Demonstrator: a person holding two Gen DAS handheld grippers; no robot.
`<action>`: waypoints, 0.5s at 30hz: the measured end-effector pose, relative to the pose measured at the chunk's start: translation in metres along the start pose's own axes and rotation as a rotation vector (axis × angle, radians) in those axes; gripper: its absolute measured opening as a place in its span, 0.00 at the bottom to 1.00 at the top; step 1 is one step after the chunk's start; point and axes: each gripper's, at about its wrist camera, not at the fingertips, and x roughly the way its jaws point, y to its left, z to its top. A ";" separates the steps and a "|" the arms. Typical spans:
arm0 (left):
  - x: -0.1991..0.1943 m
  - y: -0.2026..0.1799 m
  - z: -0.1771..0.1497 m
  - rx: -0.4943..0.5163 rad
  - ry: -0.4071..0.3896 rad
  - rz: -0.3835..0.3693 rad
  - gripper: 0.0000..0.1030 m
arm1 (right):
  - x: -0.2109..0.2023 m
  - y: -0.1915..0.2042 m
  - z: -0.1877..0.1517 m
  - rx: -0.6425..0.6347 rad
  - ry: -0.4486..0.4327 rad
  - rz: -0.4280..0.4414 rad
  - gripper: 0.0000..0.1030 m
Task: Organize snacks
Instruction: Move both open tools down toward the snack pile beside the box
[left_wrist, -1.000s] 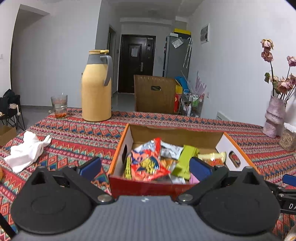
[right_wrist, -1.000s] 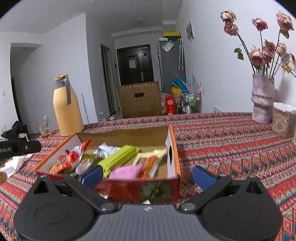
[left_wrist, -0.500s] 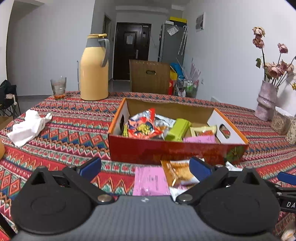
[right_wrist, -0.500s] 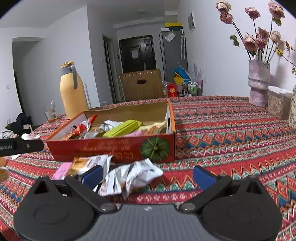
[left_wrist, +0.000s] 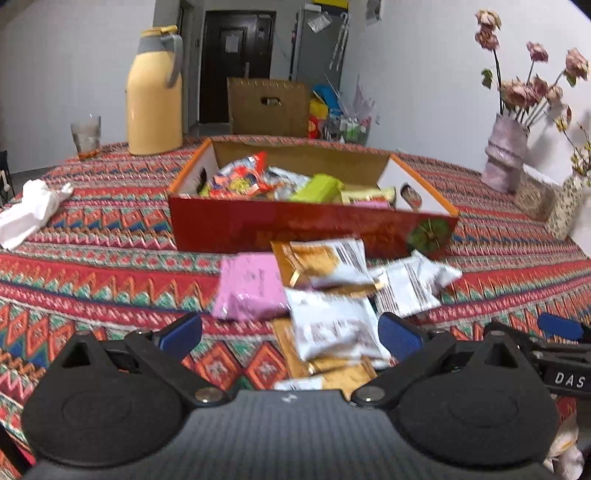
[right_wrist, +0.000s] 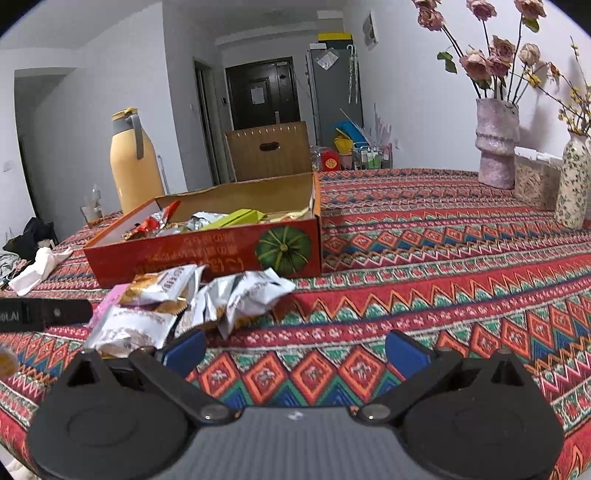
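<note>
Loose snack packets (left_wrist: 328, 295) lie heaped on the patterned worktop (right_wrist: 424, 258), just before the red box (left_wrist: 295, 225) already filled with snacks. The left claw (left_wrist: 290, 334) hangs wide open over the heap, empty; the right claw (right_wrist: 295, 349) is spread wide beside it, empty too.

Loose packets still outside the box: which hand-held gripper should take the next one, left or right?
Left, probably. The left hand-held gripper is open with the white-and-gold foil snack packet between its fingers. The right hand-held gripper, also open, faces bare patterned tablecloth, packets off to its left.
</note>
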 end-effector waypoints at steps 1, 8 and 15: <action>0.001 -0.002 -0.002 0.000 0.010 0.005 1.00 | 0.000 -0.001 -0.002 -0.002 0.003 -0.003 1.00; 0.010 -0.014 -0.015 -0.007 0.075 0.035 1.00 | -0.001 -0.004 -0.010 -0.007 0.018 -0.009 1.00; 0.014 -0.025 -0.026 0.016 0.115 0.041 1.00 | 0.002 -0.006 -0.018 -0.017 0.039 -0.023 1.00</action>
